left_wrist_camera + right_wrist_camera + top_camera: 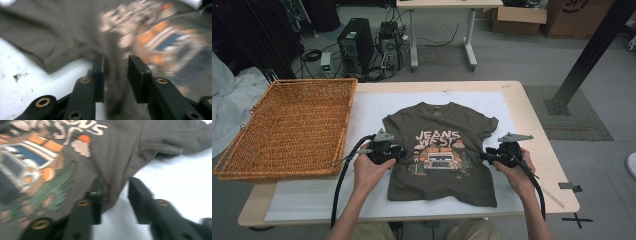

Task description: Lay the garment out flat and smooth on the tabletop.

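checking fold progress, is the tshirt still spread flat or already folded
Spread flat: the t-shirt lies face up on the table, print, both sleeves and hem showing, no part turned over.

Left gripper view: T-shirt (pixel 62 32) print smeared by motion blur, lettering unreadable; cloth between the jaws blurred, contact with the pads indeterminable. Right gripper view: print cut off at the left edge. High view: wicker basket (pixel 292 125) left corner runs out of frame.
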Available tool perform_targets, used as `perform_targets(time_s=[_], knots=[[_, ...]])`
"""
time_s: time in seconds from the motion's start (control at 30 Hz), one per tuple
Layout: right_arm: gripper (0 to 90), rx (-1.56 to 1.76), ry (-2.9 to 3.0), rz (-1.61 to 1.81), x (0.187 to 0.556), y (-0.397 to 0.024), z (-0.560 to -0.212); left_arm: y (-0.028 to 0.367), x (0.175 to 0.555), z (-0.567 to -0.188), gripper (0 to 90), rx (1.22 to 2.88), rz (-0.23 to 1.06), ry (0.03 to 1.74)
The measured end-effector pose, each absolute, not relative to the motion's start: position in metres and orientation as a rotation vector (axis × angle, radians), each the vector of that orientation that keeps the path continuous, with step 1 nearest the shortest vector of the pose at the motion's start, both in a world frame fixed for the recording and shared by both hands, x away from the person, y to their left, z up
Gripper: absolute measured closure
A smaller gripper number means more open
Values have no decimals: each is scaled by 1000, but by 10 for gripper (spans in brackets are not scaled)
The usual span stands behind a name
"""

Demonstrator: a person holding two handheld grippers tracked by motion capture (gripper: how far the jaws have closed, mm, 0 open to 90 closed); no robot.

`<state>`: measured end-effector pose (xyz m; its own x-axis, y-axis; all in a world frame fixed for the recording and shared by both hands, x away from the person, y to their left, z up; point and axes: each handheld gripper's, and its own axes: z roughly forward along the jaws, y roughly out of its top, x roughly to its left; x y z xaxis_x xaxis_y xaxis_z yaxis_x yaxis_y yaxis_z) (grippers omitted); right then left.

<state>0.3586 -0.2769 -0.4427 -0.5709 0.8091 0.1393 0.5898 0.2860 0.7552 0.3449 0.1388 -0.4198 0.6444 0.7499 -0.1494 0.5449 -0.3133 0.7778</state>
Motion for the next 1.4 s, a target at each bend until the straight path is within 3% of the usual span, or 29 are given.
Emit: perform_targets(time_s=[0.13, 0.3, 0.4, 0.43, 0.47, 0.53, 0.77, 0.8, 0.83, 0.97, 1.1, 1.2, 1.3, 1.4], knots=[[474, 1231, 2299, 1240, 323, -281, -437, 140, 306, -413, 637, 2075, 309, 878], [470, 1133, 2339, 1235, 267, -279, -435, 148, 265, -434, 612, 2136, 348, 997], [550, 1138, 2424, 1189, 239, -269, -449, 152, 255, -446, 611, 2114, 366, 1025], [687, 1112, 2356, 1209, 232, -267, -453, 153, 254, -445, 677, 2120, 351, 1016], [819, 1115, 2343, 1217, 229, -267, -454, 153, 253, -443, 842, 2117, 291, 1013], [900, 1188, 2371, 1279, 231, -271, -454, 151, 251, -442, 888, 2143, 249, 971], [897, 1258, 2510, 1235, 232, -293, -445, 158, 245, -432, 874, 2212, 110, 983], [817, 1254, 2533, 1244, 233, -295, -446, 159, 247, -429, 802, 2183, 130, 990], [672, 1257, 2536, 1282, 235, -297, -445, 160, 248, -426, 701, 2132, 178, 989], [403, 1263, 2357, 1410, 245, -304, -437, 157, 259, -413, 535, 2028, 311, 993], [410, 1351, 2073, 1374, 282, -310, -436, 155, 298, -404, 591, 1926, 535, 1081], [444, 1412, 1956, 1330, 321, -310, -438, 153, 328, -403, 609, 1868, 573, 1158], [430, 1489, 1903, 1292, 358, -309, -441, 149, 339, -397, 573, 1800, 634, 1165], [333, 1468, 1834, 1347, 364, -306, -435, 150, 345, -393, 505, 1743, 648, 1158]])
